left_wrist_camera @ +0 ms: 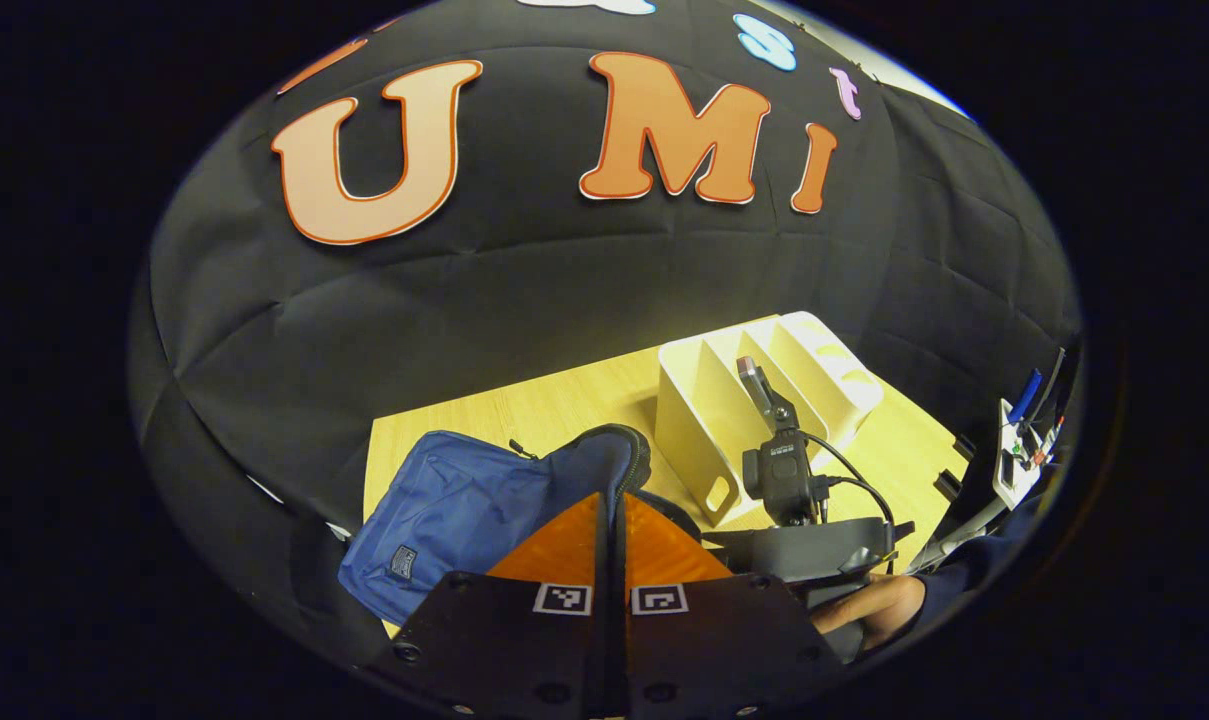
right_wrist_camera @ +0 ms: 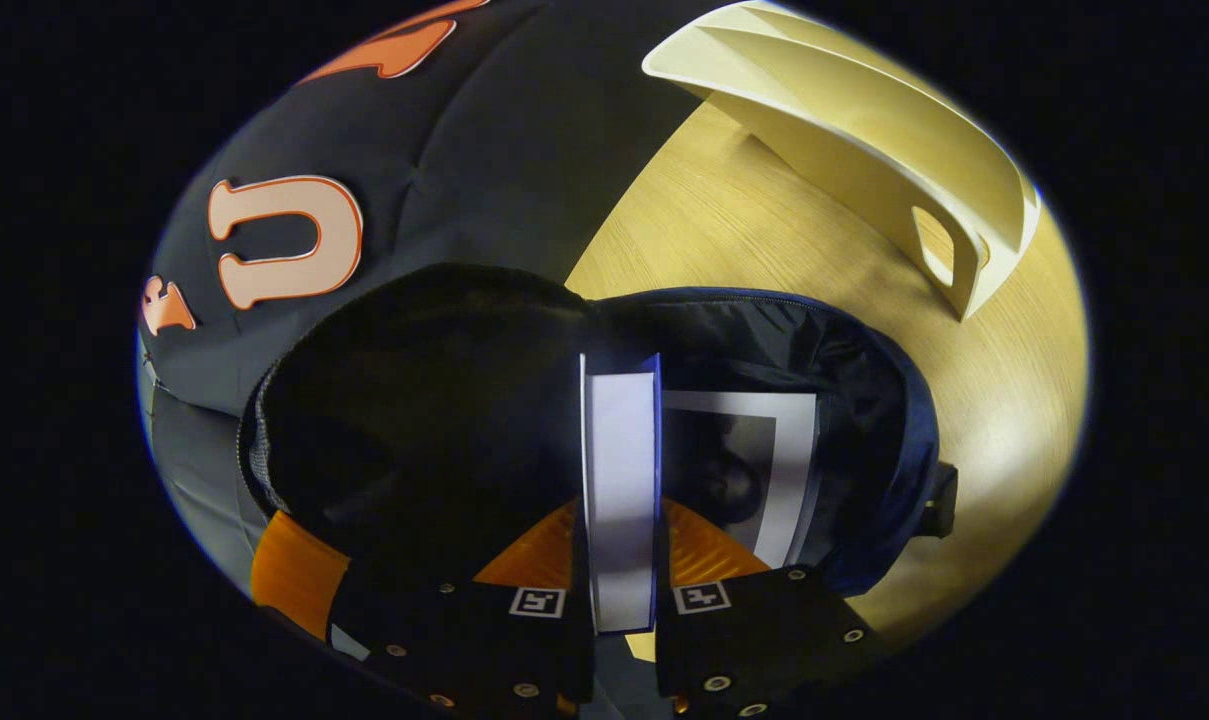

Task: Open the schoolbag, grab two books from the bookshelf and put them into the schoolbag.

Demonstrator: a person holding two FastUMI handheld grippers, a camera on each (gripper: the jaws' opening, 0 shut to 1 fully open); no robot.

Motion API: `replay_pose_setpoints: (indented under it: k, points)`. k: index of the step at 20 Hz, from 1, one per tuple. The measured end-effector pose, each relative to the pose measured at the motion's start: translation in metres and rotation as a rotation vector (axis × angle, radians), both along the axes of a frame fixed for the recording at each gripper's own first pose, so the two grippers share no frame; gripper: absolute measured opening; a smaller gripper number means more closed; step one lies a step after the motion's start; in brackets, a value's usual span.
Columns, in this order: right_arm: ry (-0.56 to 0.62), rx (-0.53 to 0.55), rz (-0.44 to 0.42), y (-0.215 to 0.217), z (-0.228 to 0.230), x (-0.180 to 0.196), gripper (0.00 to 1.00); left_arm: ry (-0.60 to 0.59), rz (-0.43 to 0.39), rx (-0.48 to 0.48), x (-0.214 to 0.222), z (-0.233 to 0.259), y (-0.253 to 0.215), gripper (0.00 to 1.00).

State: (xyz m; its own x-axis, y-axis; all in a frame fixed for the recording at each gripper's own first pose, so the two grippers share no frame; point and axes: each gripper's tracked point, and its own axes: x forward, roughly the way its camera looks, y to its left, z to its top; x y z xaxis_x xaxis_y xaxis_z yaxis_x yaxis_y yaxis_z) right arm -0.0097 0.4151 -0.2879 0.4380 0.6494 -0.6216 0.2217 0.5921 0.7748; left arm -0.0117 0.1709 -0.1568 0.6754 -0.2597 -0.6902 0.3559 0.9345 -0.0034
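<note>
Right tongs [right_wrist_camera: 619,600]: you clamp a book [right_wrist_camera: 619,500] edge-up, so it slips into the open bag [right_wrist_camera: 864,400]
Left tongs [left_wrist_camera: 612,540]: closed, empty, holding off above the bag [left_wrist_camera: 454,510]
Shelf [left_wrist_camera: 724,400]: no books visible

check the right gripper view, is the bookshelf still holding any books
No. The bookshelf slots look bare, one book sits between the right gripper fingers, and another lies inside the open schoolbag.

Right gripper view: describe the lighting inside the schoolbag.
Right gripper view: the schoolbag interior is deep in shadow, only the book in the right tongs looks bright; warm light on the table. Left gripper view: strong fisheye bending.
</note>
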Motion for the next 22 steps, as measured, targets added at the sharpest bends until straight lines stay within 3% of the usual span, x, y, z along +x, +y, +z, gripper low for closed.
replay_pose_setpoints:
  k: [2,3,4,6,7,8,10,14,18,22]
  points:
    - [0.013,-0.048,0.027,-0.002,-0.002,-0.002,0.33,-0.008,0.004,0.014,0.002,0.001,0.005,0.00]
    - [-0.011,-0.034,0.030,0.000,0.007,-0.001,0.58,-0.009,0.007,0.017,0.004,0.001,0.007,0.00]
    - [-0.020,-0.050,0.034,0.000,0.008,0.000,0.31,-0.014,0.010,0.018,0.006,0.001,0.007,0.00]
    - [-0.026,-0.103,0.070,-0.009,0.010,-0.006,0.62,-0.016,0.020,0.027,0.008,0.001,0.011,0.00]
    - [-0.035,-0.111,0.075,-0.014,0.013,-0.005,0.91,-0.013,0.023,0.029,0.008,-0.001,0.012,0.01]
    - [-0.053,-0.102,0.070,-0.017,0.022,-0.002,0.95,-0.022,0.028,0.031,0.009,0.001,0.014,0.00]
    - [-0.142,-0.080,0.033,-0.026,0.048,0.016,0.96,-0.018,0.033,0.038,0.011,-0.001,0.018,0.00]
    - [-0.347,-0.173,-0.021,-0.070,0.091,0.060,0.96,-0.009,0.035,0.030,0.012,-0.005,0.012,0.01]
    - [-0.528,-0.306,-0.129,-0.125,0.138,0.095,0.97,-0.006,0.022,0.025,0.009,-0.010,0.007,0.02]
    - [-0.650,-0.494,-0.228,-0.191,0.174,0.116,0.97,-0.079,-0.049,0.002,0.006,0.004,-0.011,0.13]
